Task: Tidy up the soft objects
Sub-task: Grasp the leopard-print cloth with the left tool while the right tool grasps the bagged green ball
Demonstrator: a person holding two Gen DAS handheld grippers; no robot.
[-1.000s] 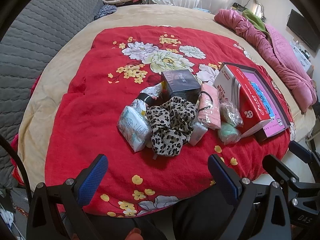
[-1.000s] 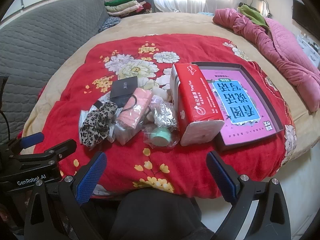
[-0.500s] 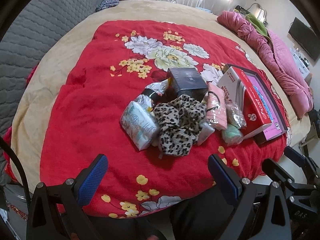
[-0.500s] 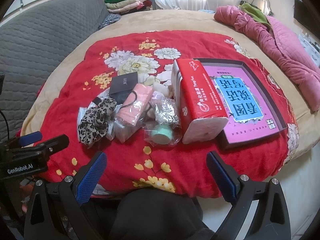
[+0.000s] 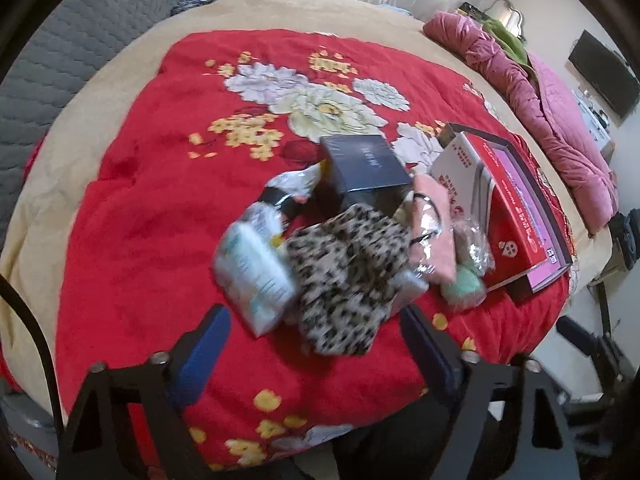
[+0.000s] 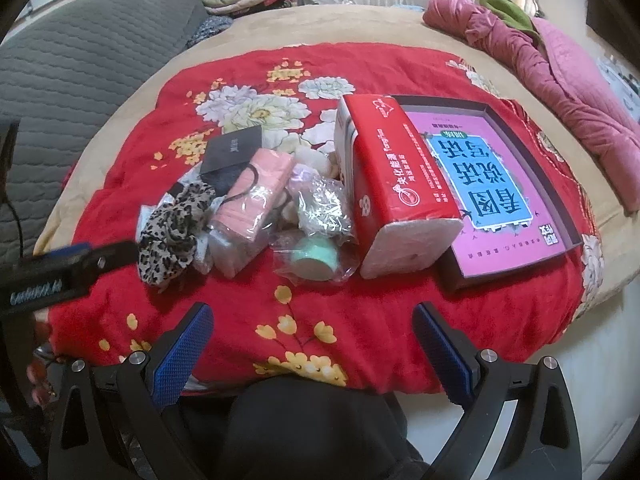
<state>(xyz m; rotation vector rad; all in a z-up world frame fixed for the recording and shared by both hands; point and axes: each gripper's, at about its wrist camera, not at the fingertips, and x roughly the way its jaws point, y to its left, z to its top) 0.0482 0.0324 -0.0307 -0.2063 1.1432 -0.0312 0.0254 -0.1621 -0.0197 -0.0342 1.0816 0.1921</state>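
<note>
Plainly both hand-held grippers, left hand-held gripper (image 5: 314, 344) and right hand-held gripper (image 6: 314, 354), gape wide and empty near the bed's front edge; closing on the crumpled leopard-print fabric scrunchie (image 5: 348, 272) risks snagging the touching white plastic-wrapped tissue pack (image 5: 252, 272).

Plush red blanket (image 6: 360, 320) — crinkly glossy plastic bag (image 6: 324, 208), matt leopard cloth (image 6: 172, 232)

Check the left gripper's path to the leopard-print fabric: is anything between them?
Nothing visible blocks it. The left gripper is open, and only bare red blanket lies between its fingers and the leopard-print fabric. A white wrapped pack touches the fabric's left side, beside the path, not across it.
</note>
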